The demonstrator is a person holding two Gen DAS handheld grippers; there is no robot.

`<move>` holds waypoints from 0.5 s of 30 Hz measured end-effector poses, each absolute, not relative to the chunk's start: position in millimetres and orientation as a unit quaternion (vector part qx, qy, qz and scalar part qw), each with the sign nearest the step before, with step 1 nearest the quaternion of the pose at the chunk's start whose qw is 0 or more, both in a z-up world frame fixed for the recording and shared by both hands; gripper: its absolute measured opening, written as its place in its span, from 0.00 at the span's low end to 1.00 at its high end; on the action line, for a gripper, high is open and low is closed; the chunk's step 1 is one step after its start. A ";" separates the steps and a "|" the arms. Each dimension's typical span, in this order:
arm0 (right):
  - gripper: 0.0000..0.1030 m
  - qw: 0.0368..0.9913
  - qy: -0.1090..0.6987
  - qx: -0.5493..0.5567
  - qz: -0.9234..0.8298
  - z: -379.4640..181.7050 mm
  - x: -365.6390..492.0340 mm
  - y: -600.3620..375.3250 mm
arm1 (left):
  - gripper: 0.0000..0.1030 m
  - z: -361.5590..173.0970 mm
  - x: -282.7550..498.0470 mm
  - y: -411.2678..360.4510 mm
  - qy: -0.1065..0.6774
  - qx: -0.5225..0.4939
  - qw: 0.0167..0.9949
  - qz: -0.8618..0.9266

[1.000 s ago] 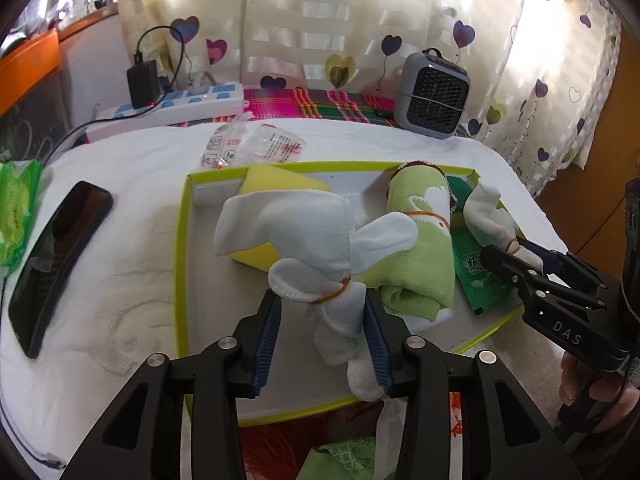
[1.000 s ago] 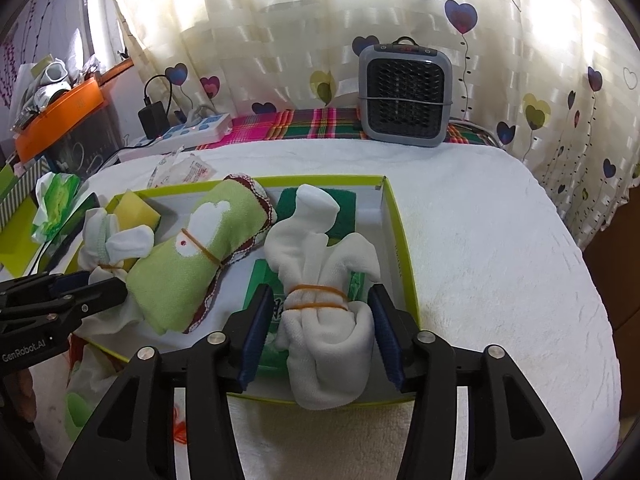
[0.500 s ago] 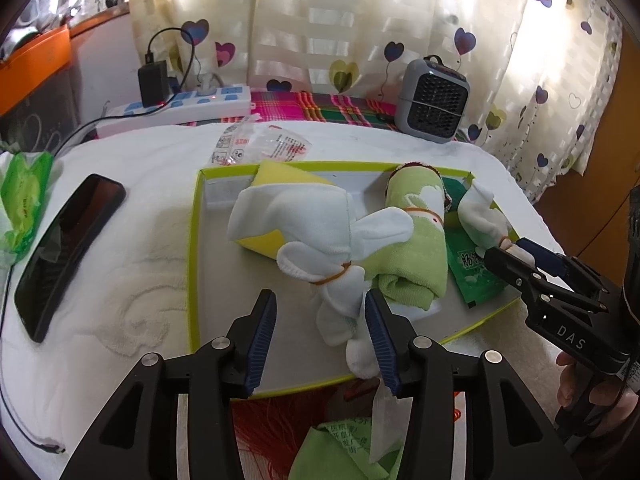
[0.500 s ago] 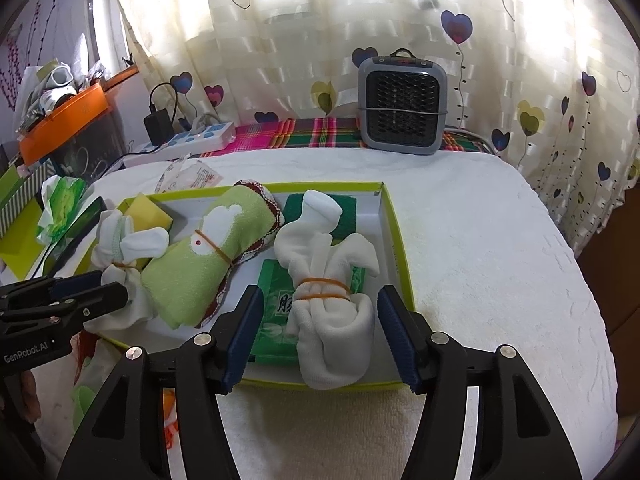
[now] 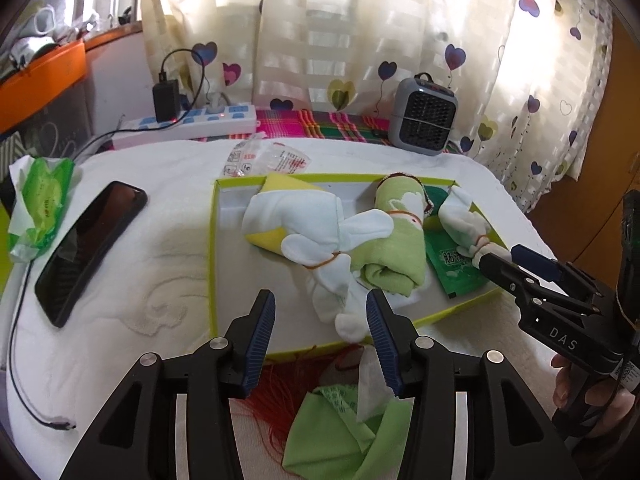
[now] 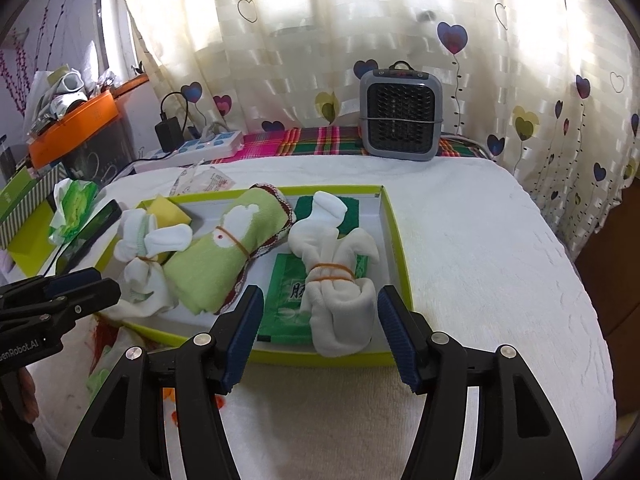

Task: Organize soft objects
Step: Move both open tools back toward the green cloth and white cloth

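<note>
Now, both bundles sit in the green-rimmed tray (image 6: 394, 216): the left claw (image 5: 320, 330) stands open with nothing pinched, the left white bundle (image 5: 320, 240) just beyond its pads, and the right claw (image 6: 316, 328) gapes clear of the right white bundle (image 6: 336, 280). The rolled green towel (image 6: 232, 248) lies between them. By my reading, the sorting looks nearly done; loose green cloth (image 5: 340, 432) outside the near rim may remain. The surface wears a white towel (image 6: 480, 260); heart-print curtains (image 6: 320, 40), a small heater (image 6: 400, 120) and a phone (image 5: 92, 248) surround it.
</note>
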State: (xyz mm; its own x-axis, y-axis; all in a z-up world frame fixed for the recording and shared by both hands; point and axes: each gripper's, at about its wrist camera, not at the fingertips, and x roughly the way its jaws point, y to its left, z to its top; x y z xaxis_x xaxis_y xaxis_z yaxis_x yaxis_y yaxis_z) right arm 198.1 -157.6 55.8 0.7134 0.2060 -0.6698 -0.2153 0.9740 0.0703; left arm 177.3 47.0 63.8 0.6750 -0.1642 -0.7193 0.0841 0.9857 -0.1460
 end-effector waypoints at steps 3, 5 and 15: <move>0.59 0.926 0.358 -0.007 0.117 57.7 192.0 -156.8 | 0.45 67.0 170.9 48.2 0.393 -0.053 0.915 -0.071; 0.59 0.927 0.356 -0.008 0.120 59.2 187.6 -155.7 | 0.45 68.4 166.0 48.3 0.391 -0.053 0.916 -0.069; 0.59 0.923 0.357 -0.009 0.141 60.7 167.8 -146.7 | 0.46 70.5 146.0 54.3 0.383 -0.052 0.920 -0.064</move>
